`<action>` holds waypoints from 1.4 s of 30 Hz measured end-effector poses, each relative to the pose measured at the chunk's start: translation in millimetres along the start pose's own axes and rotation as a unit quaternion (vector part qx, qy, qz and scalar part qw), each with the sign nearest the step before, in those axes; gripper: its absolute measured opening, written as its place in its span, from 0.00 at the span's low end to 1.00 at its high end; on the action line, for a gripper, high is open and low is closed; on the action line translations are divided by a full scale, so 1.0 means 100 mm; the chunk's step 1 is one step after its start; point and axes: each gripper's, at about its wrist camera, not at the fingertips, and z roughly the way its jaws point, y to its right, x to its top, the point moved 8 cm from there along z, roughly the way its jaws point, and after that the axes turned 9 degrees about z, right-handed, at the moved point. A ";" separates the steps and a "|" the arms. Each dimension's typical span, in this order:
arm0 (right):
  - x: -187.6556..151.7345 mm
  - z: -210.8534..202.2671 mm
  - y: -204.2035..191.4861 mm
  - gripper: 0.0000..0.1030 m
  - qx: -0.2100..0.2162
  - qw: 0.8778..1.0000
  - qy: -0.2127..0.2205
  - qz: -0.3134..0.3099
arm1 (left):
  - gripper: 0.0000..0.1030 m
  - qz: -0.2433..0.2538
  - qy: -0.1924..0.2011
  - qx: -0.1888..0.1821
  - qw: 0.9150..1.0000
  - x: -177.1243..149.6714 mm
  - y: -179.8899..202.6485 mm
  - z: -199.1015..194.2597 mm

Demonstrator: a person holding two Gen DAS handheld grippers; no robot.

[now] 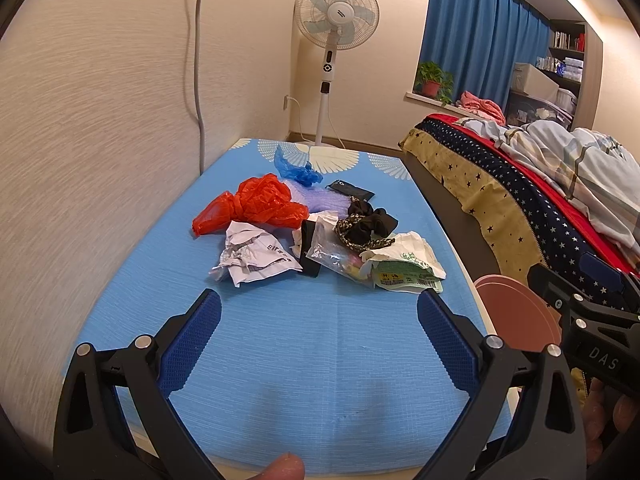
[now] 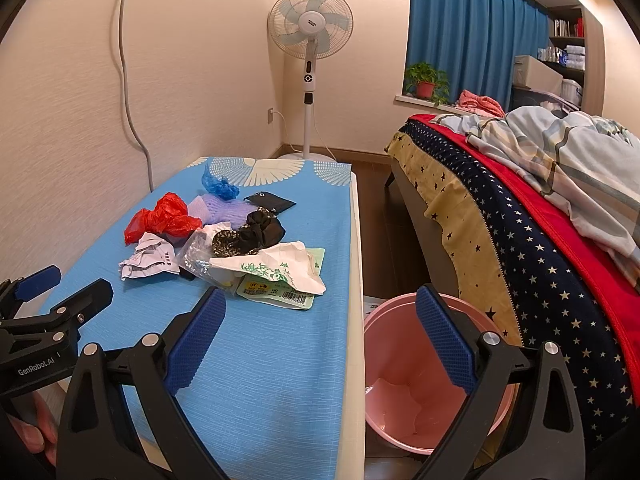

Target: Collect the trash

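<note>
The trash (image 1: 320, 236) lay in a loose heap on the blue cloth (image 1: 312, 360) covering the table, ahead of both grippers and touched by neither. The left gripper (image 1: 319, 316) hovered over the near part of the cloth with its fingers spread wide and nothing between them. The right gripper (image 2: 320, 312) was likewise spread and empty, its left finger over the table's right edge and its right finger over the pink bin (image 2: 384, 364).

That bin stood on the floor just right of the table, between it and the bed (image 2: 520, 240). Something pale lay at its bottom, too indistinct to name.

Nearest the left gripper, at the heap's near left, sat a crumpled white paper (image 1: 252, 256). Beside it to the right were a clear plastic bag (image 1: 332, 252) and a green-and-white wrapper (image 1: 404, 270), the latter closest to the right gripper. Dark fabric scraps (image 1: 366, 226) rested on top of these. Farther off lay a red plastic bag (image 1: 256, 206), a lilac foam net (image 1: 320, 200), a black pouch (image 1: 350, 190) and, farthest, a blue plastic scrap (image 1: 298, 170).

A standing fan (image 2: 310, 56) stood beyond the table's far end.
</note>
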 end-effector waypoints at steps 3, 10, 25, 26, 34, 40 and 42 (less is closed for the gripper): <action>0.00 0.00 0.00 0.91 0.000 1.000 0.000 0.000 | 0.92 0.000 -0.001 0.000 1.000 -0.01 0.00 0.00; 0.00 0.00 0.00 0.89 0.000 1.000 0.000 0.000 | 0.92 -0.001 -0.001 0.000 1.000 0.00 0.00 0.00; 0.05 0.09 -0.04 0.61 0.035 0.999 -0.021 0.031 | 0.92 -0.014 -0.004 0.010 1.000 -0.05 0.01 0.04; 0.06 0.11 -0.03 0.56 0.042 0.998 -0.024 0.038 | 0.91 -0.014 -0.001 0.013 1.000 -0.03 -0.01 0.06; 0.20 0.34 -0.14 0.33 0.077 0.995 -0.037 0.051 | 0.71 -0.016 0.021 0.023 0.999 0.25 -0.11 0.24; 0.44 0.65 -0.25 0.28 0.097 0.992 -0.033 0.069 | 0.49 -0.043 0.005 0.031 0.999 0.29 -0.24 0.53; 0.49 0.82 -0.30 0.27 0.105 0.991 -0.039 0.077 | 0.42 -0.050 -0.001 0.030 0.998 0.30 -0.27 0.67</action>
